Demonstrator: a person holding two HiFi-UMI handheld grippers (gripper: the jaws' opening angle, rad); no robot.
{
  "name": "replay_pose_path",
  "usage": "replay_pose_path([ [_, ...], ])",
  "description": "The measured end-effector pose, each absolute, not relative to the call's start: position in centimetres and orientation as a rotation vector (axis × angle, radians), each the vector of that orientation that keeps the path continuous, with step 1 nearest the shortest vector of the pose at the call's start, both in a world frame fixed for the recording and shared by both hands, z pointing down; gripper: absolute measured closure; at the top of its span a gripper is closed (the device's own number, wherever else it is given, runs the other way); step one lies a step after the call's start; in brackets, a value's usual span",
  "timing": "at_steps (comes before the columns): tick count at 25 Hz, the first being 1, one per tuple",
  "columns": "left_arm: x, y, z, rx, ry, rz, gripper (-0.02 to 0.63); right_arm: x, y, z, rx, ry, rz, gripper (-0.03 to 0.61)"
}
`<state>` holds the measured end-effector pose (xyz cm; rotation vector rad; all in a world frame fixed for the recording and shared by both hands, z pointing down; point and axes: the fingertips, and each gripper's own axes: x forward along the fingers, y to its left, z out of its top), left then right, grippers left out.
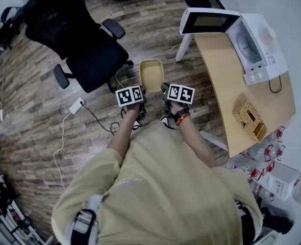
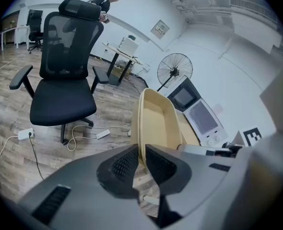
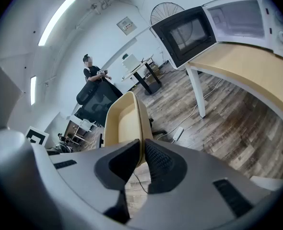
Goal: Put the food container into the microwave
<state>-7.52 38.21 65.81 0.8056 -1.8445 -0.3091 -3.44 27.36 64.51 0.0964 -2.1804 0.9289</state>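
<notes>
Wood-plank flooring (image 1: 38,137) is spread beneath the person, whose two arms are stretched forward over it. Closest in, the left gripper (image 1: 140,92) and the right gripper (image 1: 165,90) are held side by side, both tilted downward. In the left gripper view, the left gripper (image 2: 142,153) is clenched on the near left rim of the food container (image 2: 158,121). In the right gripper view, the right gripper (image 3: 142,150) is likewise clamped on the near right rim of the food container (image 3: 122,121). The beige, empty food container (image 1: 151,75) is thus carried in the air above the floor, at 12 o'clock from the grippers. A white power strip (image 1: 76,105) is seen on the floor at 9 o'clock from them. Farther off, a black office chair (image 1: 84,40) is placed at 10 o'clock. At 2 o'clock, a light wooden table (image 1: 227,86) is set, with a wicker basket (image 1: 250,119) on its near end. The white microwave (image 1: 252,45) is stood at the far end, its door (image 1: 209,20) swung open.
</notes>
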Motion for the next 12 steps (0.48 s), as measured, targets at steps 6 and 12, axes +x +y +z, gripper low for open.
replay_pose_path([
  [6,-6.1,35.0,65.6,0.804,-1.846,-0.307,0.551,-1.5,24.2,64.4,0.09,-2.185,1.004,0.52],
  [12,-3.6,31.3,65.5,0.838,-1.842,-0.251,0.551,1.2,20.7,64.6,0.134,-2.198,0.989,0.522],
])
